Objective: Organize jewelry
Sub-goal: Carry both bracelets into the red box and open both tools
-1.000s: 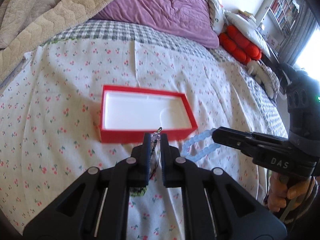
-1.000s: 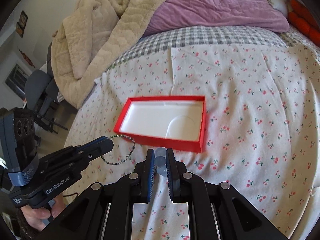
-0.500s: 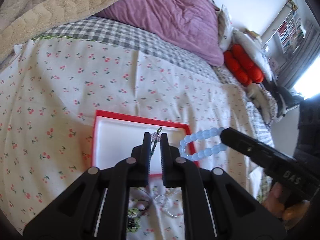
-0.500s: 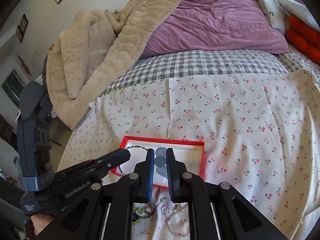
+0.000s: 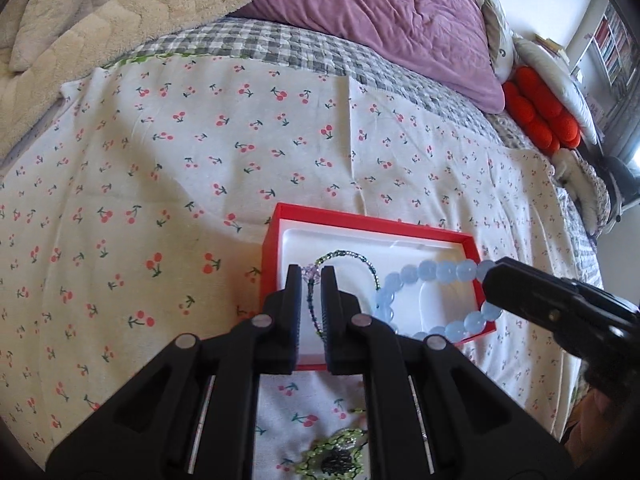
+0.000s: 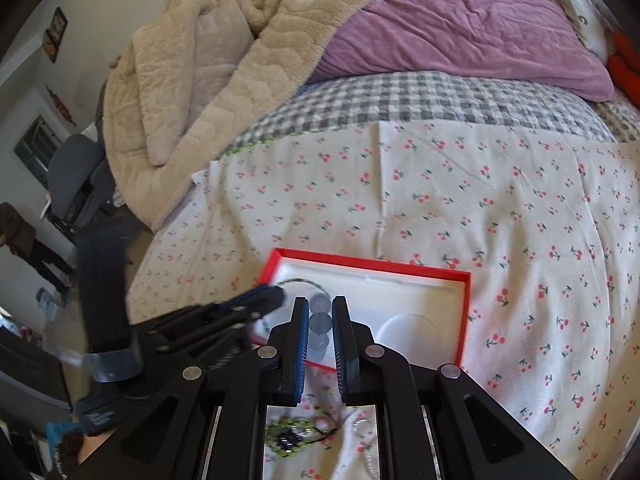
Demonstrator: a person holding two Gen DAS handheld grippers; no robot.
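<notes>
While both bracelets hang over the red box [image 5: 362, 229], neither one is lying in it yet as far as I can tell. That box sits open on the cherry-print sheet [image 5: 168, 152] spread over the bed, white liner facing up.

Left hand-held gripper [image 5: 311, 280]: the thin green beaded bracelet [image 5: 352, 258] is pinched right at the fingertips, with a little pale purple bead cluster poking out between them. Its loop arcs out ahead of the tips, over the left half of the box. Jaws are almost fully closed, just a sliver of gap with the strand caught in it.

Right hand-held gripper [image 6: 320, 312]: this one has the pale blue bead bracelet [image 5: 430, 272], and in its own camera you can see three chunky round beads stacked in the narrow slot between the fingers. From the left camera, the rest of the loop dangles off the tips over the right half of the box, the lower beads sitting in front of the near red wall. Jaws nearly closed here too, clamped on the beads.

The two grippers are close together, side by side over the box. On the sheet just in front of it there's more jewelry, a lime-green beaded piece [image 6: 294, 436] with a dark centre, partly hidden by the gripper bodies.
</notes>
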